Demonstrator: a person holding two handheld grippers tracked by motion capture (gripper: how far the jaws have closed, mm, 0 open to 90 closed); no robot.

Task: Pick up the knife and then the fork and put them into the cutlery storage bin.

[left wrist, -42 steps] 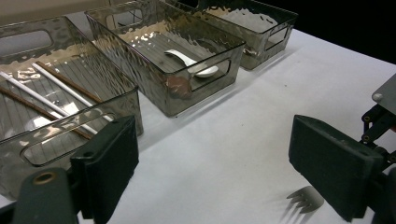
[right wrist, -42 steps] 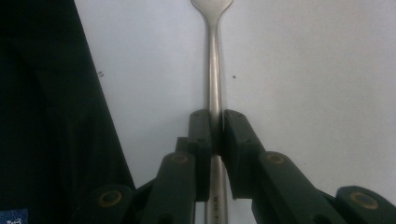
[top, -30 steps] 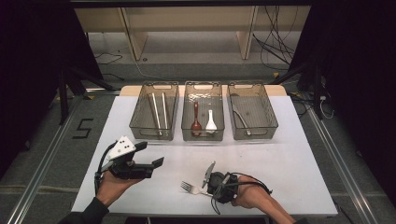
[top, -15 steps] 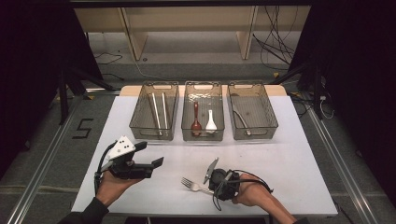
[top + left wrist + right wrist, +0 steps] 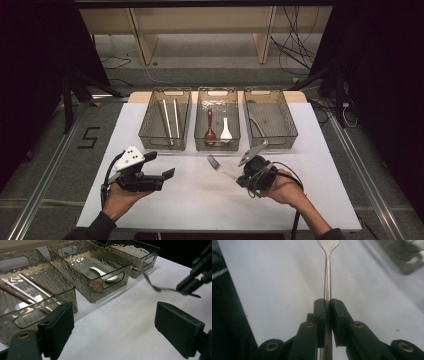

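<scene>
Fork (image 5: 327, 285) is pinched low on its handle by the right gripper (image 5: 328, 305); slip or swing is risked. Left gripper (image 5: 125, 327) is held wide, empty. Right bin (image 5: 280, 135) rim could be clipped.

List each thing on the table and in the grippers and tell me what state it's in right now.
Fork: clamped by its handle, lifted off the table.
Right gripper: shut on the fork.
Left gripper: open, holding nothing.
Left bin: holds chopsticks, lying flat.
Middle bin: holds a red spoon and a white spoon.
Right bin: holds one metal utensil.
</scene>
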